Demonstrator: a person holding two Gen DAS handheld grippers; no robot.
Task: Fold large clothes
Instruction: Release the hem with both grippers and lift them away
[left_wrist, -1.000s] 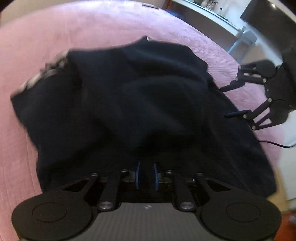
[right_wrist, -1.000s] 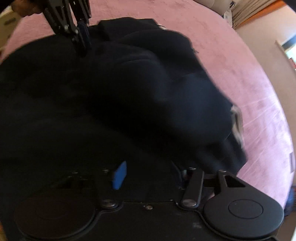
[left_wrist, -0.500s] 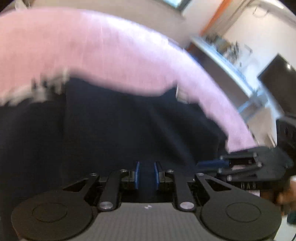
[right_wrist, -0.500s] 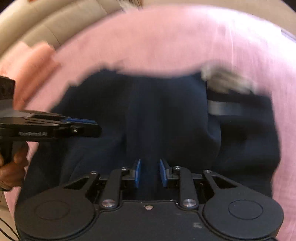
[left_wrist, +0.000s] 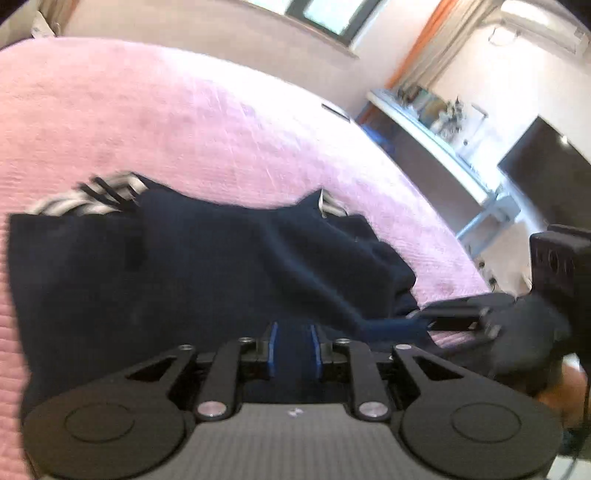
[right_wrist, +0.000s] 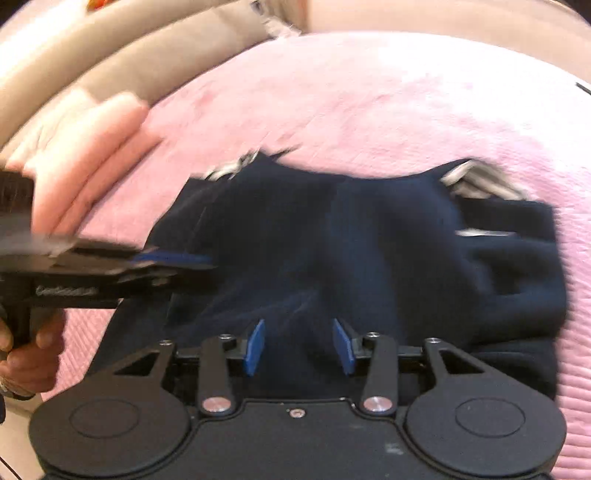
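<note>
A dark navy garment (left_wrist: 207, 258) with a striped grey-white lining lies bunched on the pink bedspread (left_wrist: 166, 122). My left gripper (left_wrist: 293, 349) is shut on the navy fabric at the near edge. My right gripper (right_wrist: 299, 345) has its jaws apart, with navy cloth (right_wrist: 369, 240) lying between and past the pads; it looks let go. The right gripper also shows in the left wrist view (left_wrist: 461, 319) at the garment's right corner. The left gripper shows in the right wrist view (right_wrist: 166, 260) at the garment's left edge.
A folded pink pile (right_wrist: 85, 147) lies on the bed at the left, by beige cushions (right_wrist: 110, 44). A white desk (left_wrist: 436, 144) and a dark screen (left_wrist: 546, 166) stand beyond the bed's right side.
Both grippers swung low to the near edge of the garment. The right gripper closed on the cloth half a second ago and has now opened. The left stays shut on fabric.
</note>
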